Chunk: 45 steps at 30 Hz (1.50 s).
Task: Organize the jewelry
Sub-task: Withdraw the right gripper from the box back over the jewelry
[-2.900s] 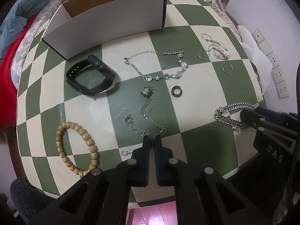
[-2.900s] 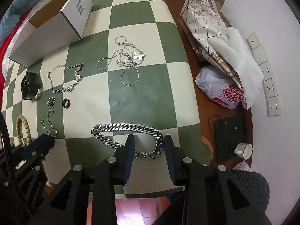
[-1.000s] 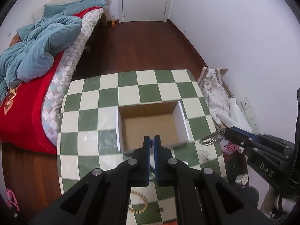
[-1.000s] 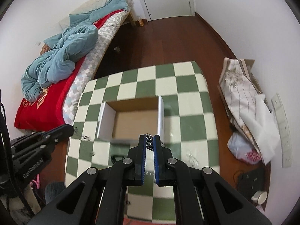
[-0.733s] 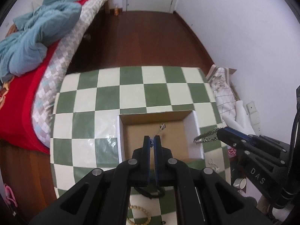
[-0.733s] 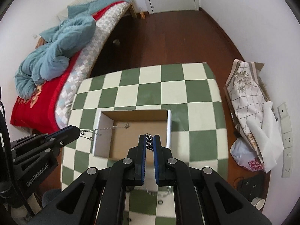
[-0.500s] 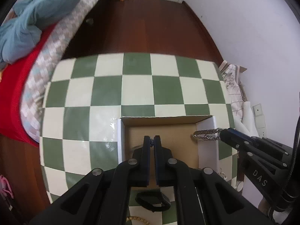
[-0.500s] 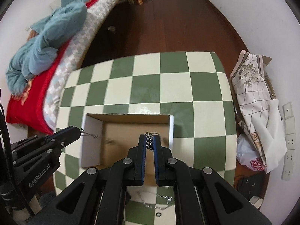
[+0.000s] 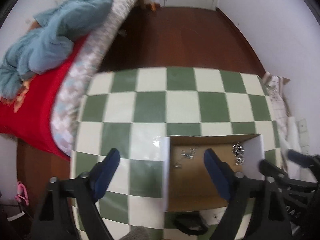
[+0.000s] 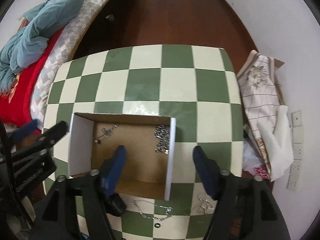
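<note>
A white cardboard box (image 10: 173,140) with a brown floor stands on the green-and-cream checked table (image 10: 144,84). A thin chain necklace (image 10: 106,133) lies at its left and a heavy silver curb bracelet (image 10: 162,139) against its right wall. Both show in the left wrist view, the necklace (image 9: 187,154) and the bracelet (image 9: 239,154). My left gripper (image 9: 162,157) is open and empty above the box's left wall (image 9: 165,170). My right gripper (image 10: 159,153) is open and empty above the box.
In front of the box lie a silver necklace (image 10: 154,210), a small black ring (image 10: 157,225), another tangled chain (image 10: 204,205) and a black watch (image 9: 190,225). A bed with red and blue covers (image 10: 30,38) stands left. Bags and cloth (image 10: 264,108) lie right of the table.
Both grippers have opened wide. The thin necklace dropped from the left one and the heavy bracelet from the right one; both now lie on the box floor.
</note>
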Tool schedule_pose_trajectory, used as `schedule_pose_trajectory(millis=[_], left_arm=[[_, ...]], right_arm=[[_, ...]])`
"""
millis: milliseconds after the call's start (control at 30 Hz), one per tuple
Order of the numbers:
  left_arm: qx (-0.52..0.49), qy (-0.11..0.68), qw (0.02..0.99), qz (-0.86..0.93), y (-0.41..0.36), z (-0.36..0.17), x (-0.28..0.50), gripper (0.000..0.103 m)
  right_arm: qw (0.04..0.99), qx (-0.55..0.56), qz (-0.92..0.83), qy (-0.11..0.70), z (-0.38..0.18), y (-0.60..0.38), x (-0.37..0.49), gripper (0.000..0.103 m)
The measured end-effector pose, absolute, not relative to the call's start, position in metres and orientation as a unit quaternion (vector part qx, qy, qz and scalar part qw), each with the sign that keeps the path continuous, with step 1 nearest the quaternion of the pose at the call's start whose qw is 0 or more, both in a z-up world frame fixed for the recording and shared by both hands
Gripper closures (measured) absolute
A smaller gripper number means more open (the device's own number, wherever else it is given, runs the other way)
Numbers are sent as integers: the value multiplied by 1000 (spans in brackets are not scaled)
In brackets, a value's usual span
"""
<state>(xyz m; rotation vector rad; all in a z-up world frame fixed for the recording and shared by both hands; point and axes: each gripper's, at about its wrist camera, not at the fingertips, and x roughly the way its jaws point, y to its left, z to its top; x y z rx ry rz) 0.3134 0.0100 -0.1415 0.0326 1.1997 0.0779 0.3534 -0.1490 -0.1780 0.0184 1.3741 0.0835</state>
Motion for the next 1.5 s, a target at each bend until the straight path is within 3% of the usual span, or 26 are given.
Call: schedule_pose_trajectory(millis=[33,67,200,500,1233,1500], left_arm=[[21,563,825,42,13,-142,309,6],[25,565,824,48,15,-144,306,0],[33,555,829,61,19,-149,290,0],[27,528,845,75,25,-141,252,0],[14,421,906,51,26,-47,146,0],[21,468,882,50,17,-87,119,0]], right_arm=[[773,0,29,634,-178,-150,351,11],[773,-4,25,634,-178,-150,347,9],[769,-4,20,639,-187,-151,331,2],[787,2,5,617,-189,-149,288,2],[876,7,-8,483,-73,-154,185,2],[861,29,-4,508,-89,-173,148,2]])
